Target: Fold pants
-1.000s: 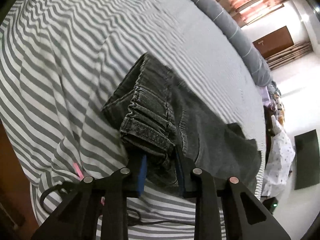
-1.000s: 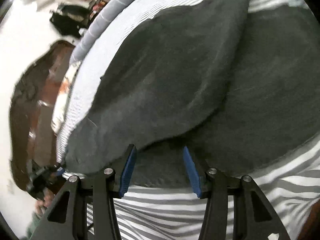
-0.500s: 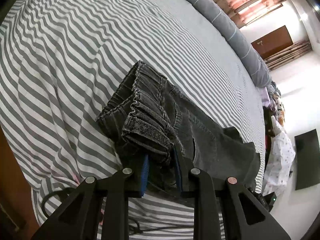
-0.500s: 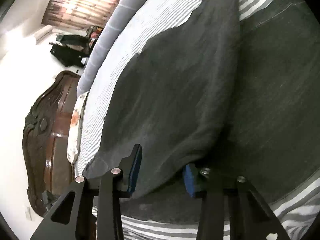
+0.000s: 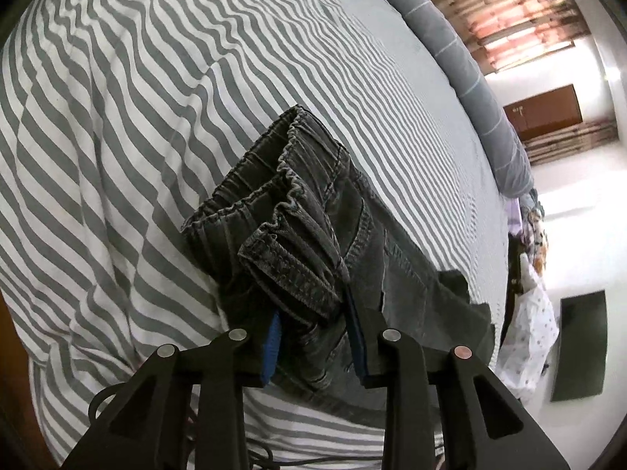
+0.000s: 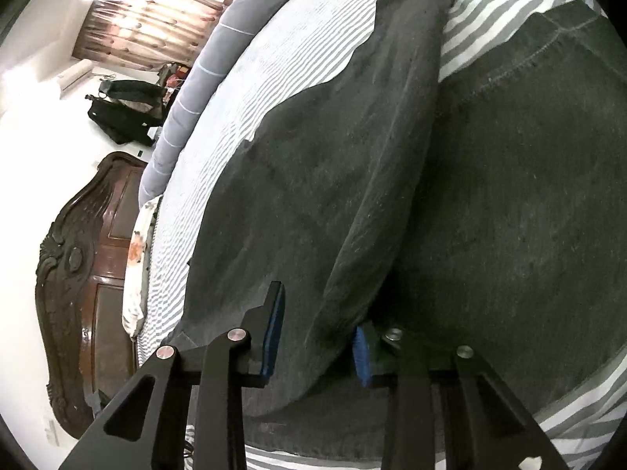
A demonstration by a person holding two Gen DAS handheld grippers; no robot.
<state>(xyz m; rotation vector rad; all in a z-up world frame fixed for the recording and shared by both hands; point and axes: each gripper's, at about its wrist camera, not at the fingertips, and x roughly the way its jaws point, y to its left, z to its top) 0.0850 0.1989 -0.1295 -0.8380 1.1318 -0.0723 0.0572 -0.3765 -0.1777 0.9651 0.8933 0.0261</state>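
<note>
Dark grey denim pants [image 5: 313,243] lie on a grey-and-white striped bed sheet [image 5: 156,117]. In the left wrist view my left gripper [image 5: 313,337] is shut on the bunched elastic waistband and holds it slightly off the bed. In the right wrist view my right gripper [image 6: 317,337] is shut on a raised fold of a pant leg [image 6: 352,180], lifted over the rest of the pants [image 6: 529,215] lying flat to the right.
A grey bolster [image 5: 462,58] runs along the bed's far edge, also in the right wrist view [image 6: 203,78]. A dark wooden headboard [image 6: 78,274] stands at the left. Clothes [image 5: 529,313] and a dark mat [image 5: 580,344] lie on the floor. A black cable [image 5: 106,399] lies near my left gripper.
Both grippers closed from open onto the pants. The left took the waistband and the right took the leg fold, and both lifted the cloth.
</note>
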